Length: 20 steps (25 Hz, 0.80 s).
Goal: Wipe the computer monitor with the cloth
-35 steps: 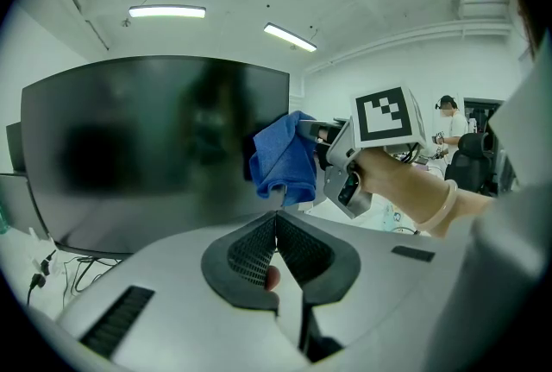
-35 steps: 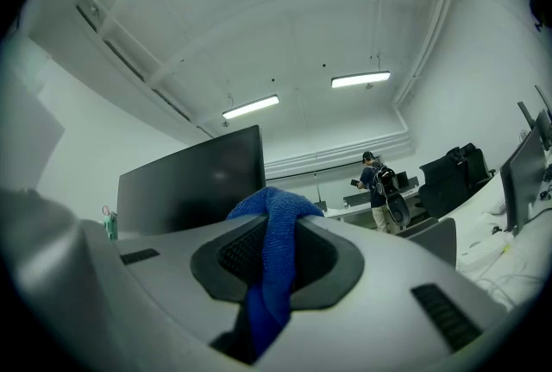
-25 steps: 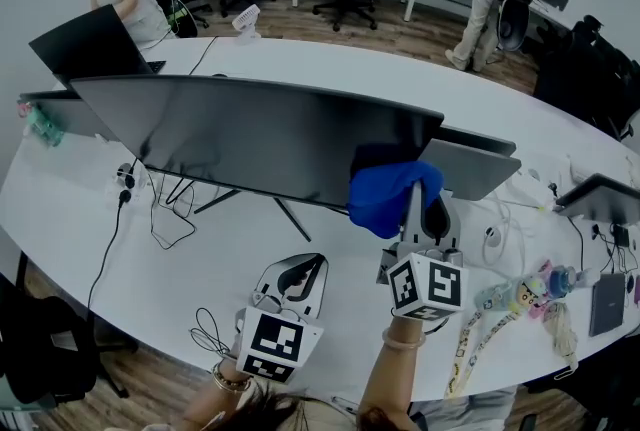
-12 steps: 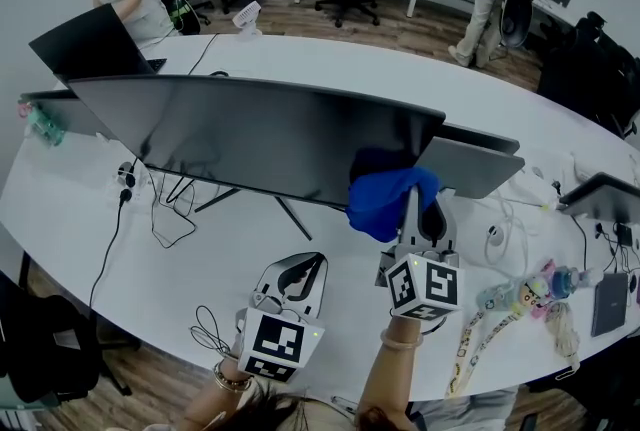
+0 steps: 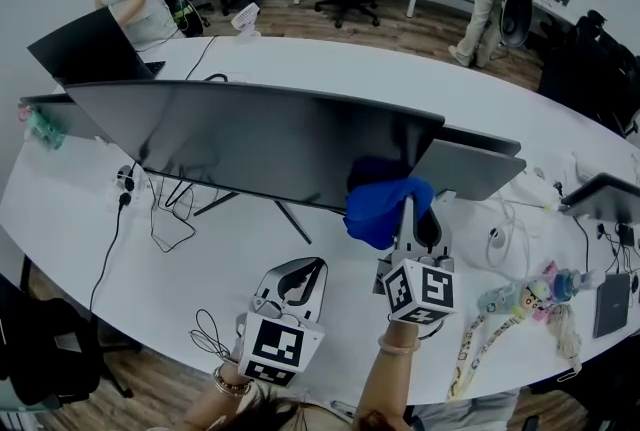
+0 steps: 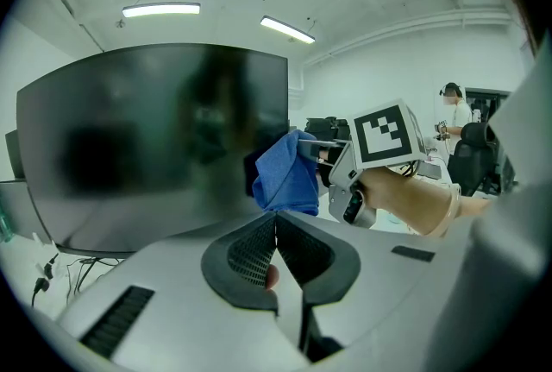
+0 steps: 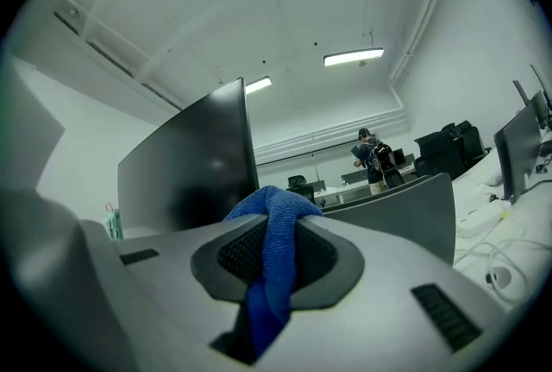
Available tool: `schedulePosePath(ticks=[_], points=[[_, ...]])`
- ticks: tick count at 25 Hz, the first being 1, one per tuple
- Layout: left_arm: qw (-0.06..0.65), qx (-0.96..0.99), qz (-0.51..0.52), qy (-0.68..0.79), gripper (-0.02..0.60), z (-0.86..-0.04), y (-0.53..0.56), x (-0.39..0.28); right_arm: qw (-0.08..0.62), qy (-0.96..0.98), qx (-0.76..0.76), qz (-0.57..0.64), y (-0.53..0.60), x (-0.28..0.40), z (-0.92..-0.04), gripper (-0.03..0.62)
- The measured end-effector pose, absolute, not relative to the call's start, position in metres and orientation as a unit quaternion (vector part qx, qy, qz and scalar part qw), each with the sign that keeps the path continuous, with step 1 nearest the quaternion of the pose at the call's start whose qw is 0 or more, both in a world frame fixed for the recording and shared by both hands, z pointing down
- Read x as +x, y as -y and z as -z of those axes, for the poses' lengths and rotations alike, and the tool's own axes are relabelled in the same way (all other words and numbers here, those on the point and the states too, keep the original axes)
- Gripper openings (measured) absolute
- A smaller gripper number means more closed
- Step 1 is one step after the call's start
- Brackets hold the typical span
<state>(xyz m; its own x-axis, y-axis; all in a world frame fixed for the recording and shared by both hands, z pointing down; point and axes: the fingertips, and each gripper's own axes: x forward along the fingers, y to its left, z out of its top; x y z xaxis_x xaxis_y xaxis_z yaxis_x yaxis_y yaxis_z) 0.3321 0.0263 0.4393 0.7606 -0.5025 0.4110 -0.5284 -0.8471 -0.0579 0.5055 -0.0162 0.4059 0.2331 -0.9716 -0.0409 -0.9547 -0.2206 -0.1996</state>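
In the head view a wide dark monitor (image 5: pixel 260 144) stands on a white table (image 5: pixel 150 269), with loose cables (image 5: pixel 165 214) under its left half. The right gripper (image 5: pixel 407 211) is raised to the screen's lower right corner with a blue cloth (image 5: pixel 380 209) bunched at its tip; whether the cloth presses on the glass can't be told from here. The left gripper (image 5: pixel 303 271) hangs lower, over the table in front of the monitor, apart from the screen. In the left gripper view its jaws are closed together with nothing between them, and beyond them the cloth (image 6: pixel 283 173) overlaps the monitor's (image 6: pixel 147 141) right edge. In the right gripper view the jaws are clamped on the cloth (image 7: pixel 272 219), which bulges above them and trails down between them, with the monitor (image 7: pixel 194 167) just behind to the left.
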Motion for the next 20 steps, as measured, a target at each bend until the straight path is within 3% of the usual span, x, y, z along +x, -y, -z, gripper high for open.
schedulePosePath(ticks=[20], points=[[0.029,0.936,-0.226,0.268,0.009,-0.450,-0.024,0.337,0.084,-0.617,-0.777,0.094,0.021,0.510,-0.449,0.064]])
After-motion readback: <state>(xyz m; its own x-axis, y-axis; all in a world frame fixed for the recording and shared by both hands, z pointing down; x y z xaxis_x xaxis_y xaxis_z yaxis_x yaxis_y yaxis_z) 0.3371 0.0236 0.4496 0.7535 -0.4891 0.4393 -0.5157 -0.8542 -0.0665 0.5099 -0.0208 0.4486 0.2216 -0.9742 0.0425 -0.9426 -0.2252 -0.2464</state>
